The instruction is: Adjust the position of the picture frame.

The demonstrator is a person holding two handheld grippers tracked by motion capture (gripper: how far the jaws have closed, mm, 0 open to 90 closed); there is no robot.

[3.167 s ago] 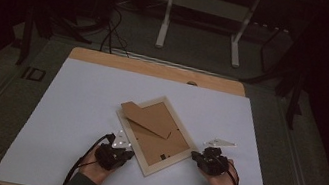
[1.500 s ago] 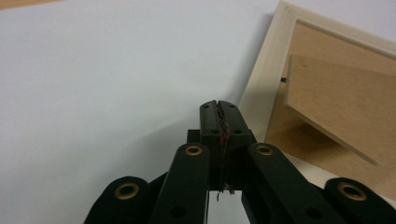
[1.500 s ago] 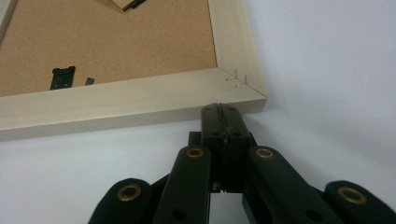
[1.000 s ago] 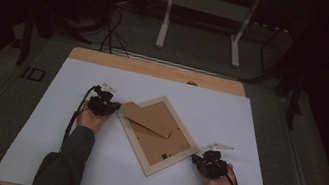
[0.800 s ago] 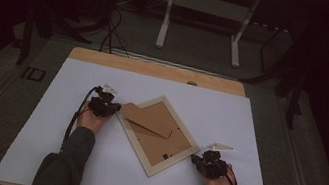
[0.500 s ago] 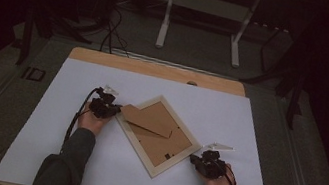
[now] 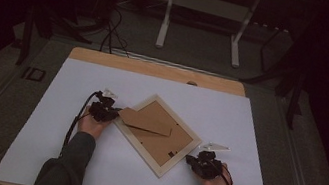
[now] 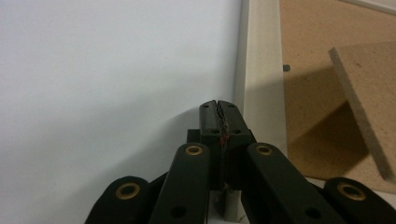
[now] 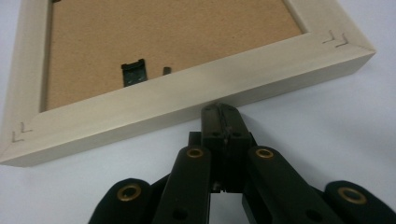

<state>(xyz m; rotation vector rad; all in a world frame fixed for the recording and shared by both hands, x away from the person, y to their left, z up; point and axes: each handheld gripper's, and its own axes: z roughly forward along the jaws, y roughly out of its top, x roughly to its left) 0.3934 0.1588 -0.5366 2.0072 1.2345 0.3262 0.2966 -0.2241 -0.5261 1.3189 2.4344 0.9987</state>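
A pale wooden picture frame (image 7: pixel 137 148) lies face down and cornerwise on the white board (image 7: pixel 31 151). Its brown backing (image 7: pixel 167 141) faces up, and a brown stand flap (image 7: pixel 145 121) juts toward the left. My left gripper (image 7: pixel 115 113) is shut at the frame's left corner. In the left gripper view its tips (image 8: pixel 218 105) rest beside the rim (image 8: pixel 261 70), with the flap (image 8: pixel 369 93) raised on the right. My right gripper (image 7: pixel 188 160) is shut with nothing in it. Its tips (image 9: pixel 219 109) touch the outer side of the near-right rim (image 9: pixel 140 116).
A wooden strip (image 7: pixel 156 69) runs along the board's far edge. Beyond it stand white table legs (image 7: pixel 164 26), with cables (image 7: pixel 112 28) on the dark floor. A small black clip (image 9: pixel 134 72) sits on the backing near the right gripper. White board lies open all around the frame.
My left gripper went from the frame's near-left side up to its left corner and has edged in toward it. The frame has turned slightly, its near corner swinging right. The right gripper stayed put.
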